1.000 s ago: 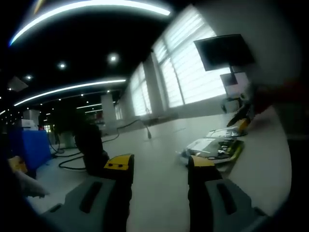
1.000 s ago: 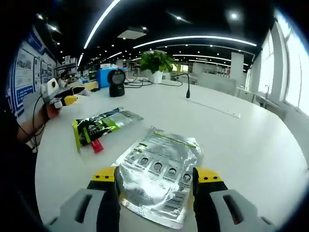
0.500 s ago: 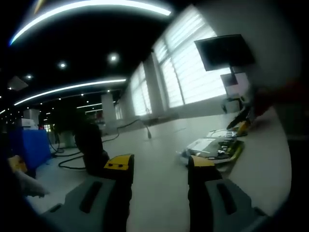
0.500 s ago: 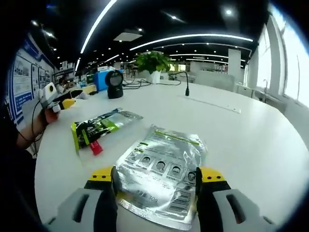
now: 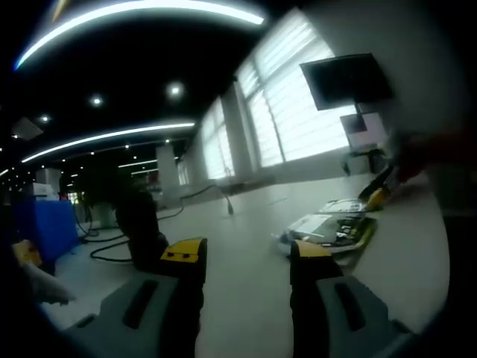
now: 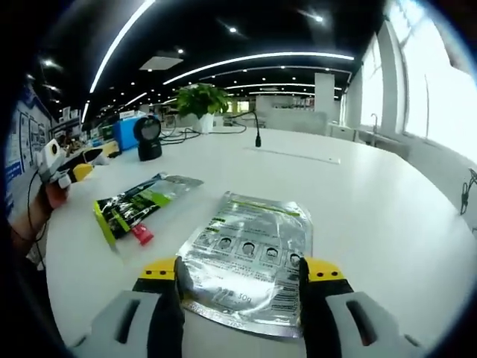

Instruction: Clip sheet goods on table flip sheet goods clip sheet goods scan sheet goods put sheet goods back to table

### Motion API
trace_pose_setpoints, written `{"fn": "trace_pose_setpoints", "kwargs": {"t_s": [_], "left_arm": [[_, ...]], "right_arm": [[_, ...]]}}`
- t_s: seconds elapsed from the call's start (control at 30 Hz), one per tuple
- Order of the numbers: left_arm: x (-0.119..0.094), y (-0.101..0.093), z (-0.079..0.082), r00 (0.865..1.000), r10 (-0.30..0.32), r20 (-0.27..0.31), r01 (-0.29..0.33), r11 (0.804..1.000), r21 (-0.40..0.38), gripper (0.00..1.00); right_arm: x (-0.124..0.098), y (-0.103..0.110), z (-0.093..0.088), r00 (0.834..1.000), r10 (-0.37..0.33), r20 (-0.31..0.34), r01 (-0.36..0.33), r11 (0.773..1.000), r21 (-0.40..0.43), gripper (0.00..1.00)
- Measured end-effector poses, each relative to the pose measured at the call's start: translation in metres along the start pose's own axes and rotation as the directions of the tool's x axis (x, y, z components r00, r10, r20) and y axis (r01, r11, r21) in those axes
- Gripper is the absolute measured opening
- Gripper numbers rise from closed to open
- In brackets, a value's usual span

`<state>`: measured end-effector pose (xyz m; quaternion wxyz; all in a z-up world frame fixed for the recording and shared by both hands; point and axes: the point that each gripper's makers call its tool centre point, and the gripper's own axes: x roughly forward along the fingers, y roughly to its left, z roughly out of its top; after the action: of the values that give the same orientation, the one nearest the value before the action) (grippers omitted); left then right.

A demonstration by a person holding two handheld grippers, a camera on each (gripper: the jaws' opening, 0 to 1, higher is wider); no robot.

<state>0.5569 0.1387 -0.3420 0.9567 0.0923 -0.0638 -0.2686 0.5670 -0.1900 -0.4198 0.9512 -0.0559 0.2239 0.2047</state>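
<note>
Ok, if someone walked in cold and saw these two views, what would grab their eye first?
Probably the silver pouch, lying flat on the white table between the open jaws of the right gripper. Next, the green packet to its left, and further back the black scanner near a potted plant.

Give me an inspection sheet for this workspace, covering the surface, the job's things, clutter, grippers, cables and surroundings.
Surface: white table, broad and mostly bare.
Job's things: silver pouch lies flat, its near end between the right gripper's jaws; green and black pouch lies flat to its left, apart from it.
Clutter: black scanner, blue box, potted plant and gooseneck microphone at the far side.
Grippers: right gripper open around the silver pouch's near end; left gripper open, holding nothing.
Cables: dark cables near the scanner.
Surroundings: ceiling strip lights, blinded windows, wall monitor.
</note>
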Motion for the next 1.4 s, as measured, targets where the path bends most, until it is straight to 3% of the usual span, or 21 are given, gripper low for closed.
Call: {"fn": "trace_pose_setpoints", "kwargs": {"t_s": [0.3, 0.57, 0.63, 0.67, 0.7, 0.77, 0.83, 1.03, 1.13, 1.4], "left_arm": [[0.0, 0.001, 0.001, 1.0, -0.006, 0.009, 0.006, 1.0, -0.004, 0.37], [0.001, 0.002, 0.001, 1.0, -0.003, 0.009, 0.003, 1.0, -0.004, 0.37], [0.001, 0.003, 0.0, 1.0, -0.003, 0.009, 0.003, 1.0, -0.005, 0.37], [0.001, 0.003, 0.0, 1.0, -0.002, 0.009, 0.002, 1.0, -0.005, 0.37], [0.001, 0.003, 0.0, 1.0, -0.002, 0.009, 0.002, 1.0, -0.005, 0.37], [0.002, 0.004, -0.001, 1.0, -0.002, 0.006, 0.002, 1.0, -0.004, 0.37], [0.002, 0.004, -0.001, 1.0, -0.002, 0.005, 0.002, 1.0, -0.003, 0.37], [0.003, 0.009, -0.003, 1.0, -0.001, 0.003, 0.001, 1.0, -0.003, 0.37], [0.003, 0.01, -0.004, 1.0, 0.0, 0.003, 0.0, 1.0, -0.002, 0.37], [0.002, 0.005, -0.002, 1.0, -0.001, 0.004, 0.001, 1.0, -0.001, 0.37]], "right_arm": [[-0.006, 0.002, -0.003, 0.998, -0.065, -0.004, 0.065, 0.997, 0.03, 0.56], [-0.006, -0.002, -0.001, 0.997, -0.075, 0.02, 0.074, 0.996, 0.049, 0.56], [-0.005, 0.002, 0.008, 0.995, -0.048, 0.082, 0.035, 0.988, 0.151, 0.49], [-0.006, 0.004, 0.012, 0.993, -0.04, 0.112, 0.015, 0.976, 0.215, 0.49], [-0.007, 0.004, 0.017, 0.99, -0.036, 0.135, 0.006, 0.976, 0.216, 0.53], [-0.007, 0.003, 0.019, 0.99, -0.039, 0.136, 0.014, 0.983, 0.181, 0.57], [-0.007, 0.0, 0.022, 0.99, -0.052, 0.133, 0.036, 0.992, 0.122, 0.55], [-0.004, 0.002, 0.026, 0.992, -0.035, 0.123, 0.028, 0.998, 0.054, 0.54], [-0.004, 0.007, 0.032, 0.99, 0.0, 0.138, 0.002, 1.0, -0.017, 0.47], [-0.003, 0.0, 0.042, 0.989, 0.007, 0.15, 0.002, 0.998, -0.066, 0.45]]}}
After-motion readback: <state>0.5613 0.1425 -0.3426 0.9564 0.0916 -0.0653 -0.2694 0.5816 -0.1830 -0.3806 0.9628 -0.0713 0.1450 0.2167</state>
